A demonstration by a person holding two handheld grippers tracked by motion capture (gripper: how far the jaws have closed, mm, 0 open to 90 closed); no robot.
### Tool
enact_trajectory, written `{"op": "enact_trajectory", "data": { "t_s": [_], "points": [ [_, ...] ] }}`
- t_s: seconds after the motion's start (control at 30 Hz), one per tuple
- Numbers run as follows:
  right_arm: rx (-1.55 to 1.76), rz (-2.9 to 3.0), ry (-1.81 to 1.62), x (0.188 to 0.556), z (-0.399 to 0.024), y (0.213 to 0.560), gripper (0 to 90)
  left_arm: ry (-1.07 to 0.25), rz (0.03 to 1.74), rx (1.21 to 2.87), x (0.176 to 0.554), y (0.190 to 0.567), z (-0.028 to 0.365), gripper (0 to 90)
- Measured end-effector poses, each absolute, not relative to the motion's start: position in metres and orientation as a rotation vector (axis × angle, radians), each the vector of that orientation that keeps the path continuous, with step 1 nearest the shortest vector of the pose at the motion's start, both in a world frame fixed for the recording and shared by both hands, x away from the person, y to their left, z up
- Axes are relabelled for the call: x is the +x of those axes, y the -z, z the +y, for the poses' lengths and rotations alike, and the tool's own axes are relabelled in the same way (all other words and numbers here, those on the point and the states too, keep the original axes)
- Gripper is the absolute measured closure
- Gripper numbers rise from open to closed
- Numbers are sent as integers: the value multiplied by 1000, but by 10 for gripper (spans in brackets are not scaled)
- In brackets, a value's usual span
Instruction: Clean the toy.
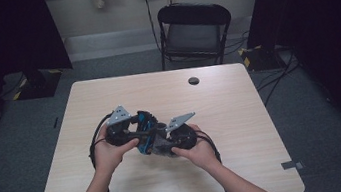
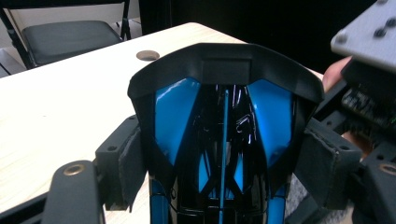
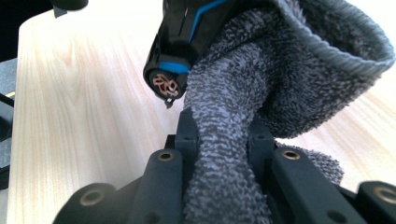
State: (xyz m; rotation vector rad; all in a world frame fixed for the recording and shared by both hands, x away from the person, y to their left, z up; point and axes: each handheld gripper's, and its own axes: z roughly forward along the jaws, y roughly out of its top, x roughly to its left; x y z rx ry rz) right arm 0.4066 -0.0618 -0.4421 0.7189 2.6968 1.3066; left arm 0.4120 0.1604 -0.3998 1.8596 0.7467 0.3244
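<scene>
Plastic shell, rigid and glossy, we clamp by its flanks in the left gripper; the right gripper pinches soft cloth.

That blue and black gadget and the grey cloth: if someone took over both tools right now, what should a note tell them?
Left tool: clamped on the sides of the blue and black gadget, held above the table.
Right tool: shut on a bunched fold of the grey cloth, which lies against the gadget's end.
Done: both things picked up and brought together at mid-table.
Left: apparently wiping the gadget; how much is wiped cannot be told. Afterwards, set both down.
</scene>
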Motion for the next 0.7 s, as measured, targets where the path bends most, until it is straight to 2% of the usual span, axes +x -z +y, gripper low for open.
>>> {"op": "enact_trajectory", "data": {
  "t_s": [0.37,0.7],
  "points": [
    [693,2748,-1225,405,-64,454,731,-318,742,1836,410,395,161,255],
    [820,2593,-1303,427,-98,423,731,-286,739,1855,410,401,155,255]
  ]
}}
